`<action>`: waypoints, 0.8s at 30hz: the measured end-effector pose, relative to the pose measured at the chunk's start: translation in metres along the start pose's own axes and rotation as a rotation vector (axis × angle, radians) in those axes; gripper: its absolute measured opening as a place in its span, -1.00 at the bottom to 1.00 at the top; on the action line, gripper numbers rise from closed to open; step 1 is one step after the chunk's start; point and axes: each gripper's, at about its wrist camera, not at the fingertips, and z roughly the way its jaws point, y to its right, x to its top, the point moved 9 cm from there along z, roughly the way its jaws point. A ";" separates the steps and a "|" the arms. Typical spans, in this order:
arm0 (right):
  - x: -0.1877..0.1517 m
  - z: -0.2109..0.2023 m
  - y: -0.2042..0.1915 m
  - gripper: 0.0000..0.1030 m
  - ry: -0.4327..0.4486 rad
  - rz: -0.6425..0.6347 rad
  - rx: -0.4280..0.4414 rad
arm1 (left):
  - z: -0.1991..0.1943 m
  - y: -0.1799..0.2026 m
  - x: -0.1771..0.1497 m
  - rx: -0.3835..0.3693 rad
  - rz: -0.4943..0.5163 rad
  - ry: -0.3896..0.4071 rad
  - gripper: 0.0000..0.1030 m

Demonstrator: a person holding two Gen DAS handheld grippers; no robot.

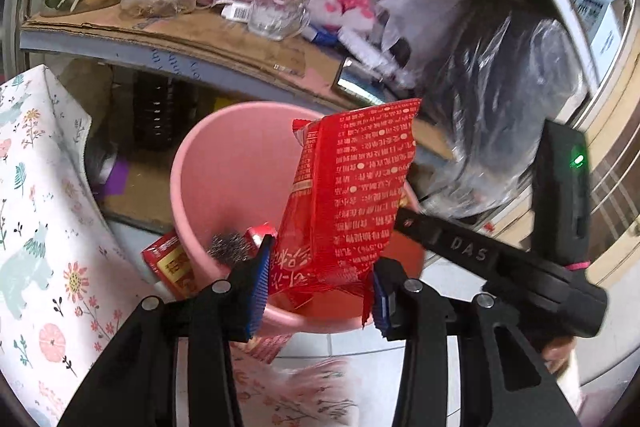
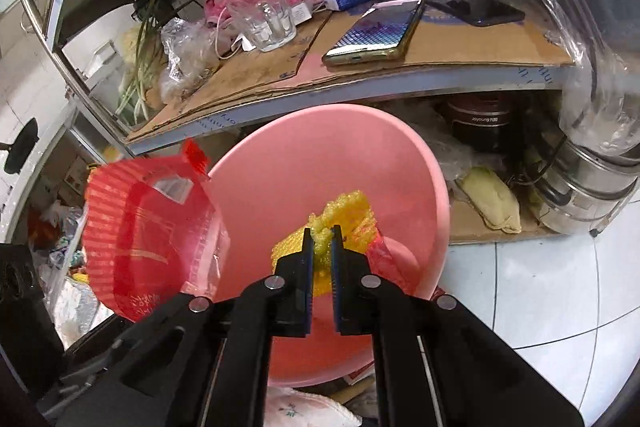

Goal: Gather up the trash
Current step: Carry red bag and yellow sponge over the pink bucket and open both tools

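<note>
Jaws of the left gripper (image 1: 320, 279) pinch a red snack wrapper (image 1: 344, 195) upright over the pink bucket (image 1: 224, 163). Beside it, the right gripper (image 2: 322, 247) has its jaws pressed together on a crumpled yellow wrapper (image 2: 344, 223) above the same bucket's mouth.

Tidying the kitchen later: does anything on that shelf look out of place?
Yes: a phone lies screen-up on the cardboard-lined shelf, beside a drinking glass and crumpled plastic, odd among clutter.
</note>
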 end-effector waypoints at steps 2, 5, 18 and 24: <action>0.000 0.000 0.000 -0.85 0.009 -0.007 -0.004 | 0.005 -0.001 -0.003 0.003 0.001 -0.017 -0.19; 0.004 -0.001 0.001 -0.85 0.028 -0.019 -0.021 | 0.008 0.001 -0.004 0.016 0.015 -0.030 -0.19; 0.004 0.002 0.004 -0.83 0.016 -0.006 -0.014 | 0.014 -0.001 -0.004 0.041 -0.003 -0.054 -0.10; 0.004 0.004 0.003 -0.82 0.008 -0.014 -0.026 | 0.015 0.000 -0.004 0.034 -0.008 -0.050 -0.04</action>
